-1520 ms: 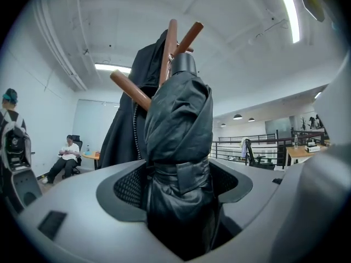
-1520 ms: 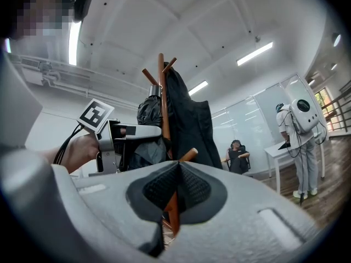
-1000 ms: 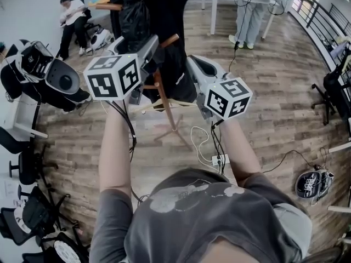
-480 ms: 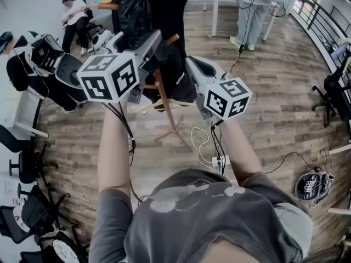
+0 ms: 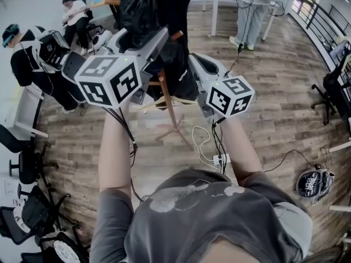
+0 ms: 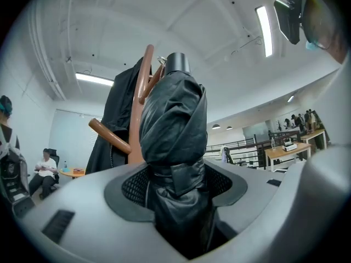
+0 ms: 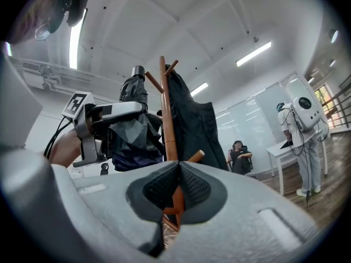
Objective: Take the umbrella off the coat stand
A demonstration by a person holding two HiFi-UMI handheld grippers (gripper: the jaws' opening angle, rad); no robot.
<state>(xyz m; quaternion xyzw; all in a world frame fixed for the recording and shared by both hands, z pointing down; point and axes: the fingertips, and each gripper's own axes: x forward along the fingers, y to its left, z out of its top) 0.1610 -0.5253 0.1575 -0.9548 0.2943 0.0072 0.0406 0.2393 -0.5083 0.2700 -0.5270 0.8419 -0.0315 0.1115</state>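
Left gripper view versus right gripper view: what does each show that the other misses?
Only left: the left hand-held gripper clamped on the folded black umbrella, close up. Only right: the right hand-held gripper closed on the pole of the coat stand, and a standing person wearing a white backpack. Both: the umbrella, the wooden stand, the black coat.

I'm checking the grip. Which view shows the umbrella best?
The left gripper view: the umbrella fills the centre, clamped between the jaws. The right gripper view shows it from the side, beside the stand. The head view shows only its dark top.
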